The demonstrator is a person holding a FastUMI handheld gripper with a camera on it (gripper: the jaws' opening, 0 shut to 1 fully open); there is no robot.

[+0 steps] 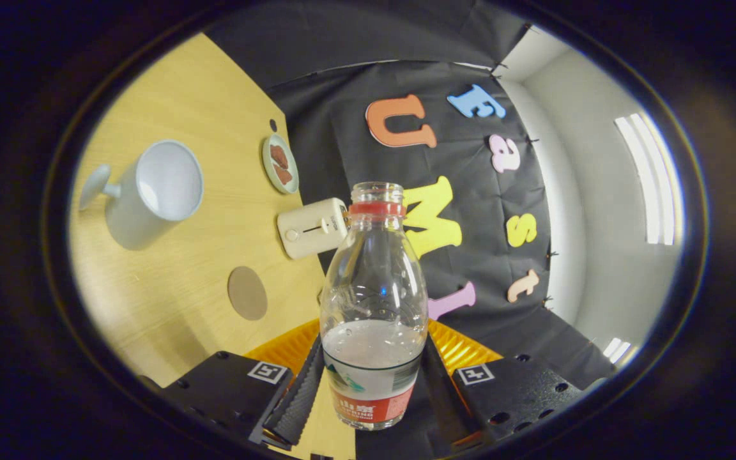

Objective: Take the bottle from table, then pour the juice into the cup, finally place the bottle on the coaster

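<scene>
One view: the gripper camera, looking along the fingers over a tilted scene.
Gripper: the gripper (371, 383) is closed around the lower part of the bottle (373, 306), one finger pressing each side at the label band.
Bottle: clear plastic, uncapped, a red ring under the open neck; it sits upright between the fingers, and the table leans away to one side, so the bottle looks lifted and slightly tipped relative to the table.
Juice: a pale liquid fills roughly the lower third; its surface lies level just above the label.
Cup: a white cup (151, 195) with a handle stands on the table (170, 300), well apart from the bottle and beyond the fingers; the inside looks empty, though the glare makes that hard to judge.
Coaster: a round brown coaster (247, 293) lies flat on the table, between the cup and the fingers, with nothing on it.
Other things: a small cream toaster (312, 227) sits near the table's far edge, and a little plate (280, 163) with brown pieces lies beyond it.
Done: the take step appears complete, since the bottle is gripped and seems off the table.
Left: carrying the neck over the cup, pouring, then setting the bottle on the coaster.
Progress: early, about one step of three by my reading.
</scene>
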